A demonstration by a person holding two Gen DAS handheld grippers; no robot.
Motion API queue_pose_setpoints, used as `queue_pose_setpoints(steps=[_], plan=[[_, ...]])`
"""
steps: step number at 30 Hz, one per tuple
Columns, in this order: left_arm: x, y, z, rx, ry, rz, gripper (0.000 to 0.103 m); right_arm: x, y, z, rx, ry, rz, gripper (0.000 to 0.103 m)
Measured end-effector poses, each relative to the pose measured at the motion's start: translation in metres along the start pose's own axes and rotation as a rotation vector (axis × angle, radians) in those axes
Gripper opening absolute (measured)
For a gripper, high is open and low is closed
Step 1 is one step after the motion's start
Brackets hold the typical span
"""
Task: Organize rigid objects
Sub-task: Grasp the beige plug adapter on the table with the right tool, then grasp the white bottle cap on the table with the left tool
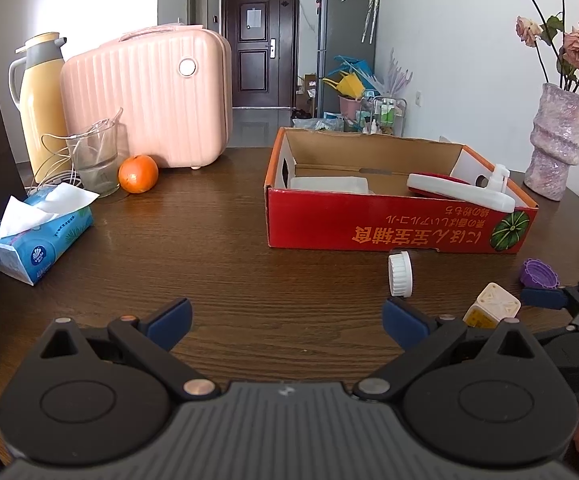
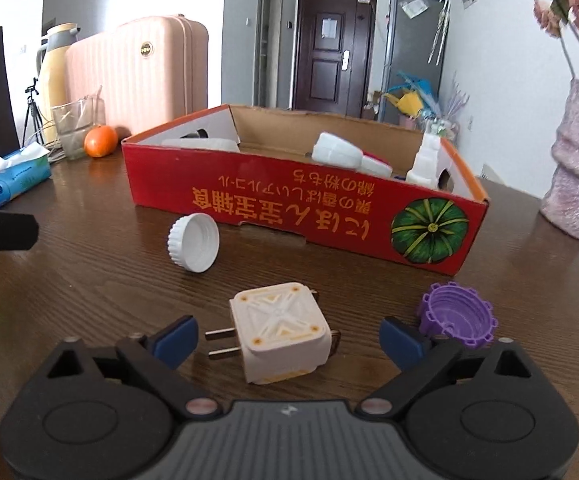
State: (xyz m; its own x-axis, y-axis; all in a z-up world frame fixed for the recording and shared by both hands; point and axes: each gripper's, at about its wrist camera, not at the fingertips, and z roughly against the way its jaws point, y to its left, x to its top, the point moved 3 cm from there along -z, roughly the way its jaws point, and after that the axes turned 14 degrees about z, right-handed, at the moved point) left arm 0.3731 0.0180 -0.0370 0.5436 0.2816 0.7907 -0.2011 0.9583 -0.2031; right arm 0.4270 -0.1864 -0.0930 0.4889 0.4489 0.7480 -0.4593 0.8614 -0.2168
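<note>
Spanning both views, a dark wood-grain table (image 1: 229, 264) fronts a white-walled room with a dark door (image 1: 259, 40) and a grey fridge (image 1: 345, 40). From the left stand a tissue pack (image 1: 37, 236), a cream thermos (image 1: 41, 108), a glass beaker (image 1: 93, 160), an orange (image 1: 138, 174) and a pink suitcase (image 1: 149, 100). The red cardboard box (image 2: 289, 216) holds white plastic pieces, one a pump bottle (image 1: 497, 184). A glittery vase (image 1: 555, 144) stands at the right. The left gripper (image 1: 287, 318) is spread over bare wood. The right gripper (image 2: 289, 338), also spread, straddles a plug adapter (image 2: 281, 332) without pinching it, between a white cap (image 2: 193, 242) and a purple cap (image 2: 455, 314).
</note>
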Motion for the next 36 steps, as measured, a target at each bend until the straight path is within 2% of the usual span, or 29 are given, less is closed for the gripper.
queue_pose_setpoints(steps=[3,4,5,6,12,19,28,36], plan=[[0.000,0.000,0.000,-0.001,0.002,0.002,0.103,0.000,0.000,-0.005,0.031,0.004,0.000,0.087],[0.000,0.000,0.000,0.000,0.003,0.002,0.103,0.001,0.000,-0.005,0.043,-0.002,0.000,0.081],[0.000,0.000,-0.001,0.000,0.002,0.002,0.103,0.001,0.000,-0.004,0.056,-0.009,-0.001,0.071],[0.000,0.001,-0.001,-0.001,0.002,0.002,0.103,0.001,0.000,-0.003,0.066,-0.017,0.000,0.068],[0.001,0.001,0.000,-0.002,0.000,0.006,0.103,-0.001,0.004,0.001,0.041,-0.027,0.008,0.068],[0.001,0.002,-0.001,-0.003,-0.001,0.010,0.103,0.000,0.005,0.014,-0.005,-0.080,-0.013,0.068],[0.001,0.003,-0.002,-0.004,0.004,0.014,0.103,-0.003,-0.006,0.045,-0.093,-0.162,-0.094,0.068],[0.000,-0.006,0.002,-0.013,-0.010,-0.013,0.103,-0.012,-0.023,0.067,-0.177,-0.195,-0.167,0.068]])
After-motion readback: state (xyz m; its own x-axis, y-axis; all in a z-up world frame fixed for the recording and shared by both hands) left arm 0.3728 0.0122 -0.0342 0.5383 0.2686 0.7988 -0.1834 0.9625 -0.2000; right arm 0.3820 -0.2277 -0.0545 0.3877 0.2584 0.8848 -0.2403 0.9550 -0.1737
